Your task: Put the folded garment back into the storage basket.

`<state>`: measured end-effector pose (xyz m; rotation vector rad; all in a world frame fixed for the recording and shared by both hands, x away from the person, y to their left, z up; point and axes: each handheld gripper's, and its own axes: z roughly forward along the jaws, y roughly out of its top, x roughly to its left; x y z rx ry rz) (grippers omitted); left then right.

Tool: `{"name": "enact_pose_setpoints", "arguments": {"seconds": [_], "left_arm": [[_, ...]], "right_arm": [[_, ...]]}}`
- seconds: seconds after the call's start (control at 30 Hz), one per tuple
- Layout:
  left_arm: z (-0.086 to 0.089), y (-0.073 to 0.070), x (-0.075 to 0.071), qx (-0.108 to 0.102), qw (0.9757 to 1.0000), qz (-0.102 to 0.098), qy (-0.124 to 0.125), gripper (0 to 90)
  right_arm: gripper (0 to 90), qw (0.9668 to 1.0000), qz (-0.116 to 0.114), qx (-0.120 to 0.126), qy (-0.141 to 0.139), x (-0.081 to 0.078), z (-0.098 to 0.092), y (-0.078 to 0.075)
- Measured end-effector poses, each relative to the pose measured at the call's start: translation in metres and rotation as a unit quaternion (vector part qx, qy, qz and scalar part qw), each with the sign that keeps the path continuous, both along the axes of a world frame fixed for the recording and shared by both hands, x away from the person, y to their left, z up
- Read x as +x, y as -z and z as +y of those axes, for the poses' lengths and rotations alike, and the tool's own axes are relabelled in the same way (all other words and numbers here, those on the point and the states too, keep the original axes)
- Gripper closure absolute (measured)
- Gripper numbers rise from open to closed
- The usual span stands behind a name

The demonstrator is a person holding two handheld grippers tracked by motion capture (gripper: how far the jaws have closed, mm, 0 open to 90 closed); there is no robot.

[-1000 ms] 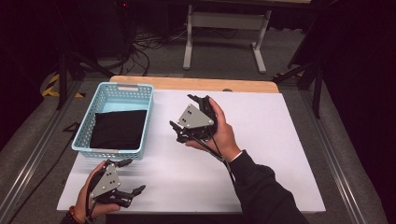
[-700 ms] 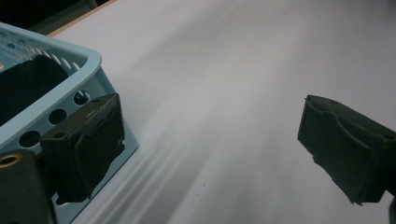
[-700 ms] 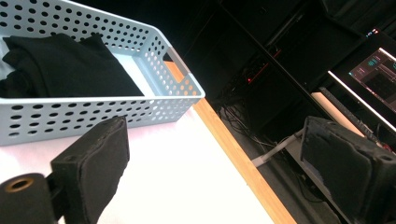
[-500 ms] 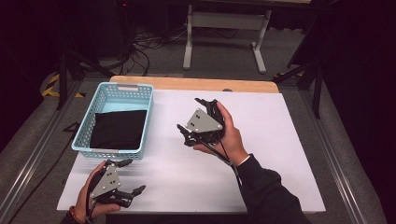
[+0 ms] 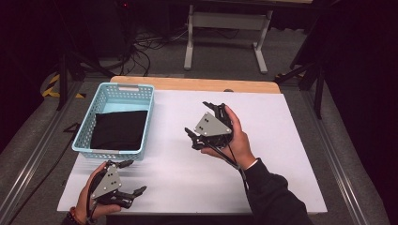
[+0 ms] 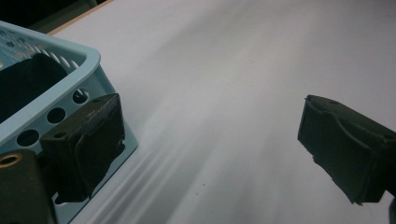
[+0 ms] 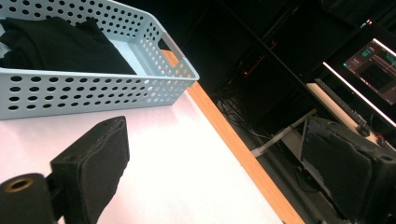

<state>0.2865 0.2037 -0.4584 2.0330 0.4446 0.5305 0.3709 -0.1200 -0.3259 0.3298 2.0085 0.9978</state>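
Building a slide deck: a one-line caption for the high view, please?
Two hand-held tongs, both open and empty, over a white table beside a blue basket holding black cloth.

The left black two-jaw tool (image 5: 126,191) sits low in the left hand (image 5: 89,199), by the near edge of the white desk (image 5: 281,140), jaws wide apart. The right black tool (image 5: 195,137) is held up over the desk's middle in the right hand (image 5: 237,138), jaws wide apart too.

A pale blue perforated basket (image 5: 88,131) holds black cloth (image 5: 118,129) on a white table (image 5: 281,140).
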Motion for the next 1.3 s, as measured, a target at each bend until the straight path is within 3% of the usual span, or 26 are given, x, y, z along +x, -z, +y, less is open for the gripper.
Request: {"name": "enact_pose_setpoints", "arguments": {"seconds": [0.43,0.57,1.3], "left_arm": [[-0.001,0.001,0.0,-0.001,1.0,0.002,0.0,8.1],[-0.001,0.001,0.0,0.002,1.0,0.001,0.001,8.2],[-0.002,0.002,0.001,0.002,1.0,0.006,0.001,8.4]], "right_arm": [[9.0,0.9995,0.021,0.025,-0.006,-0.009,-0.011,0.009],[8.8,0.9994,0.02,0.029,0.003,-0.014,-0.016,0.014],[8.9,0.999,0.021,0.025,0.031,-0.021,-0.048,0.029]]}}
